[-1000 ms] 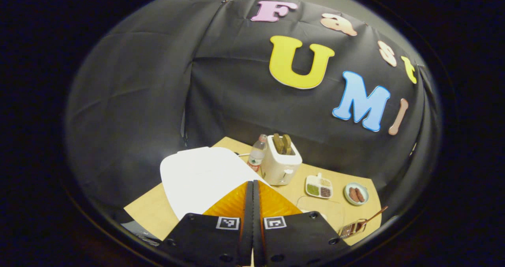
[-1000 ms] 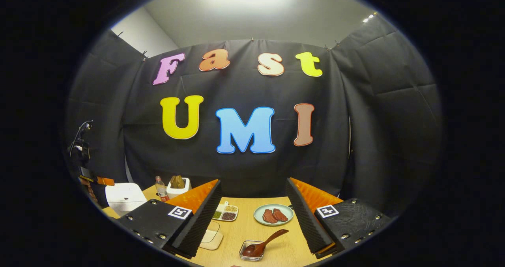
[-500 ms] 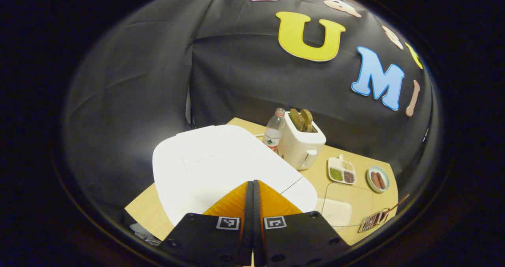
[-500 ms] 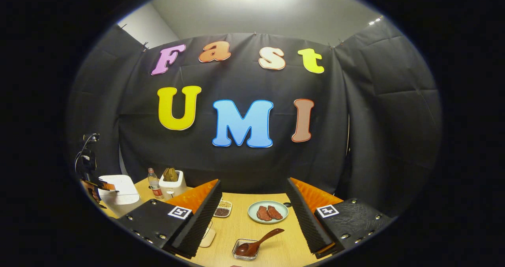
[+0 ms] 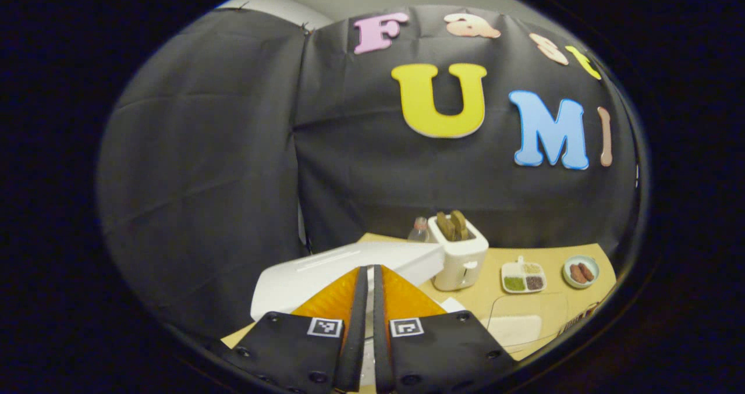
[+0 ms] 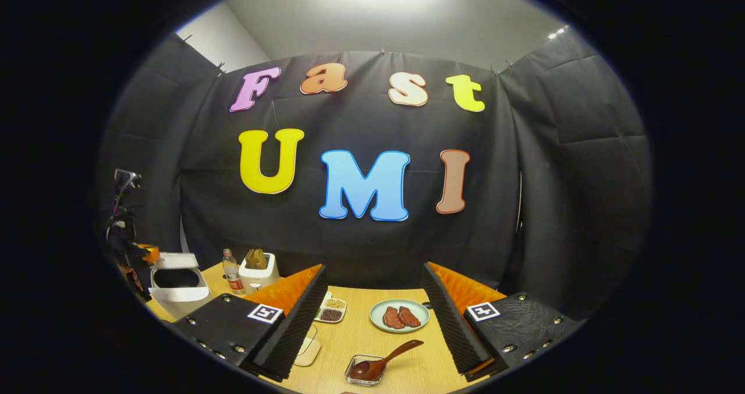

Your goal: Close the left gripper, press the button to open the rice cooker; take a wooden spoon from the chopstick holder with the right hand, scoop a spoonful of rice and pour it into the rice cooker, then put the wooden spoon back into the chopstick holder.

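In the left gripper view my left gripper [image 5: 366, 269] is shut, and its tips sit just over the raised white lid [image 5: 349, 264] of the rice cooker. Seen from the right gripper view, the rice cooker [image 6: 179, 292] stands open at the table's far left with a dark inner pot, and the left gripper [image 6: 142, 253] hangs by its lid. My right gripper [image 6: 374, 269] is open and holds nothing. Below it the wooden spoon [image 6: 384, 361] leans out of the small clear chopstick holder [image 6: 355, 376]. A clear box of rice [image 6: 305, 350] shows partly behind the right gripper's left finger.
A white toaster [image 6: 259, 273] with toast and a water bottle [image 6: 233, 273] stand behind the cooker. A divided dish of grains [image 6: 332, 311] and a plate of meat [image 6: 400, 316] lie mid-table. The booth's cloth wall bounds the table at the back and sides.
The rice cooker's lid has sprung up and the pot now shows. My left gripper has lifted and tilted back from the lid. The right gripper has barely moved.
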Tool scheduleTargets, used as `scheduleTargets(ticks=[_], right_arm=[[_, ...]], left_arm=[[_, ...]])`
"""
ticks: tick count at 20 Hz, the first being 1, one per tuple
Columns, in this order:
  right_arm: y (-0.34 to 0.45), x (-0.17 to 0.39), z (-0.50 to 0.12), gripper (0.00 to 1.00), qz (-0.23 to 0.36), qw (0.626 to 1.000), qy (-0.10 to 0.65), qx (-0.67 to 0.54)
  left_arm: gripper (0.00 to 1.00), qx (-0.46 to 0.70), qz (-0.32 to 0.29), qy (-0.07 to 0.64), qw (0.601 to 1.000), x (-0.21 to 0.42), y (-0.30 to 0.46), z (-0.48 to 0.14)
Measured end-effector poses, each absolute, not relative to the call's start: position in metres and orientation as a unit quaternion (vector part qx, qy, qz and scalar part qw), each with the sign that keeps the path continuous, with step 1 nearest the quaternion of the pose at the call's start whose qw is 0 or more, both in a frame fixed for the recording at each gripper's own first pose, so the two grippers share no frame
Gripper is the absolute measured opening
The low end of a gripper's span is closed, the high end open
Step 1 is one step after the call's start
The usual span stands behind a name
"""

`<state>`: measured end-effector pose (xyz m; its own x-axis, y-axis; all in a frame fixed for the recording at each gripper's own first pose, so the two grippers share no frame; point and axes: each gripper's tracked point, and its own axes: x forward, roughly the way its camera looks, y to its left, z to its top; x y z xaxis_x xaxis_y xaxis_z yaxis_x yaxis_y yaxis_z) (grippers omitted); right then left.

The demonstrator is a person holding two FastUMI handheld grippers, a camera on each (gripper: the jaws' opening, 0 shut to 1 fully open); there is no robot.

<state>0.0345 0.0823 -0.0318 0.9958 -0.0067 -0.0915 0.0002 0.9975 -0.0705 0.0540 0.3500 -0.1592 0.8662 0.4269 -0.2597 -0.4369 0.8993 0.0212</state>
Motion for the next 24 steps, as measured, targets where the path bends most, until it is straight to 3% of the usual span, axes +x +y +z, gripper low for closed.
scheduleTargets(ticks=[1, 4, 12, 24], right_arm=[[0.085, 0.034, -0.03, 0.99, 0.004, 0.999, 0.042, -0.03], [0.087, 0.031, -0.028, 0.99, 0.013, 0.999, 0.032, -0.021], [0.072, 0.032, -0.053, 0.99, 0.011, 0.999, 0.045, -0.023], [0.0, 0.067, -0.22, 0.99, -0.061, 0.967, 0.238, 0.071]], left_arm=[[0.28, -0.025, 0.2, 0.105, 0.974, 0.052, 0.327, -0.14], [0.95, -0.01, 0.153, 0.057, 0.987, 0.04, 0.278, -0.098], [0.96, -0.002, 0.073, 0.002, 0.997, 0.024, 0.183, -0.048], [0.96, 0.007, 0.076, 0.046, 0.996, 0.021, 0.168, -0.073]])
